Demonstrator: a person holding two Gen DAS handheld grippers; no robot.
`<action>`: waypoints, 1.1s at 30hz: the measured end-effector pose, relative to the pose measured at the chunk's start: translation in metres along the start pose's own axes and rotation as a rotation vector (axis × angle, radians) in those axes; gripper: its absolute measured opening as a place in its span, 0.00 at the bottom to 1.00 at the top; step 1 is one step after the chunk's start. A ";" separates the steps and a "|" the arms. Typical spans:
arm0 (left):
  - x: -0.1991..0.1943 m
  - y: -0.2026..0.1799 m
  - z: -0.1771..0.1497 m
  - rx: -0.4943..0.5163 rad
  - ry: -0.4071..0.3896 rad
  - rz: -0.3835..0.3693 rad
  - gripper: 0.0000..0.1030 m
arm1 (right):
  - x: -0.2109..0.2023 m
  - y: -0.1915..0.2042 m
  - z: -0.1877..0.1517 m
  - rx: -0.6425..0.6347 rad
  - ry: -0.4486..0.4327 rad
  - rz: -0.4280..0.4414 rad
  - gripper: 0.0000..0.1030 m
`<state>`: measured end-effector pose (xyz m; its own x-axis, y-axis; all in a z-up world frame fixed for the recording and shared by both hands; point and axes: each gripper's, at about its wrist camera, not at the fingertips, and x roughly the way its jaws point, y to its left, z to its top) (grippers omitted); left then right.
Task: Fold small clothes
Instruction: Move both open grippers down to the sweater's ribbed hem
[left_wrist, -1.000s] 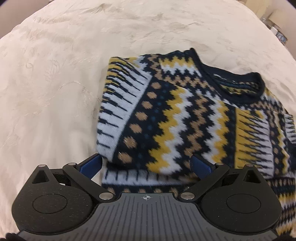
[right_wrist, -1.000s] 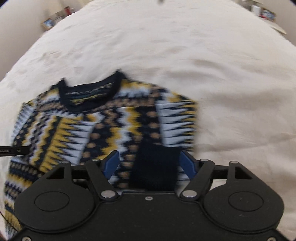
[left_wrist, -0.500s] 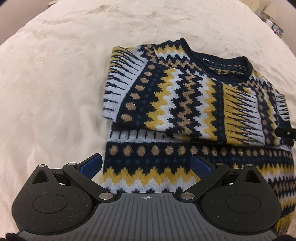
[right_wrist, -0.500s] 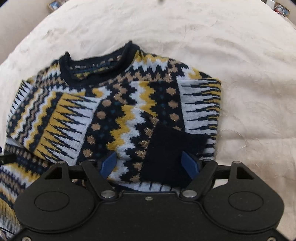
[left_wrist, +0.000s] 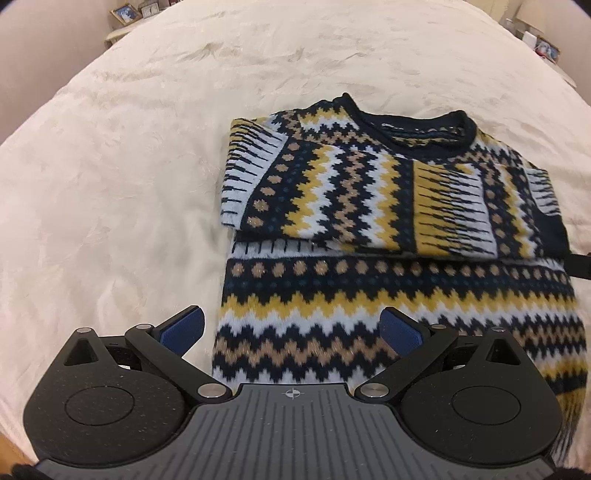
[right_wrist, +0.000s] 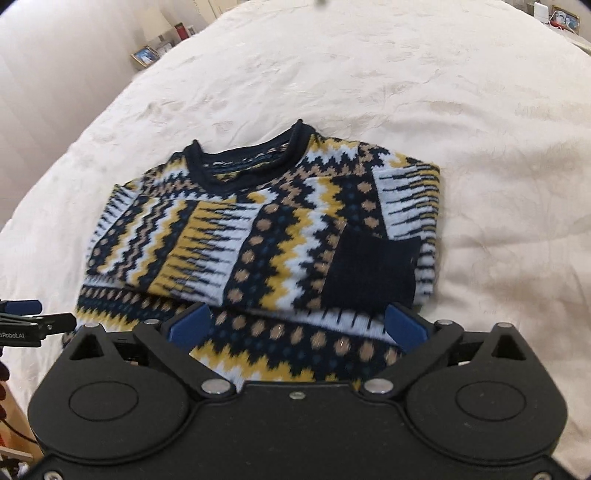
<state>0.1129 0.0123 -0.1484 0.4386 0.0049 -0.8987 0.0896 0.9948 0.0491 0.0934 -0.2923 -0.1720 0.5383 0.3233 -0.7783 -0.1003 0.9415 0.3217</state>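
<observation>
A small navy, yellow, white and tan patterned sweater (left_wrist: 369, 221) lies flat on the bed with both sleeves folded across its chest; it also shows in the right wrist view (right_wrist: 266, 240). A dark navy cuff (right_wrist: 373, 273) lies on top at its right side. My left gripper (left_wrist: 291, 328) is open and empty, above the sweater's lower left hem. My right gripper (right_wrist: 295, 325) is open and empty, over the lower right part of the sweater. The left gripper's tip (right_wrist: 22, 314) shows at the left edge of the right wrist view.
The sweater rests on a cream plush bedspread (left_wrist: 129, 166) that fills both views. Picture frames stand on a bedside shelf at the far left (left_wrist: 123, 13) and small items at the far right (left_wrist: 546, 48). A lamp and frames stand beside the bed (right_wrist: 155, 44).
Both grippers have pulled back toward the hem and away from the folded sleeves. More of the sweater's lower body shows now. The sweater lies still.
</observation>
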 end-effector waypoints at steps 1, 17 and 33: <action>-0.003 -0.001 -0.002 0.000 -0.001 0.003 1.00 | -0.002 0.000 -0.003 -0.003 -0.002 0.008 1.00; -0.021 0.002 -0.059 0.016 0.028 -0.058 1.00 | -0.035 0.003 -0.059 -0.007 0.018 0.009 1.00; -0.030 0.050 -0.147 0.053 0.047 -0.138 1.00 | -0.068 0.023 -0.146 0.112 0.105 -0.052 1.00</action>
<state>-0.0269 0.0768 -0.1829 0.3766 -0.1260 -0.9178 0.1935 0.9795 -0.0551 -0.0673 -0.2790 -0.1904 0.4493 0.2876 -0.8458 0.0228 0.9428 0.3327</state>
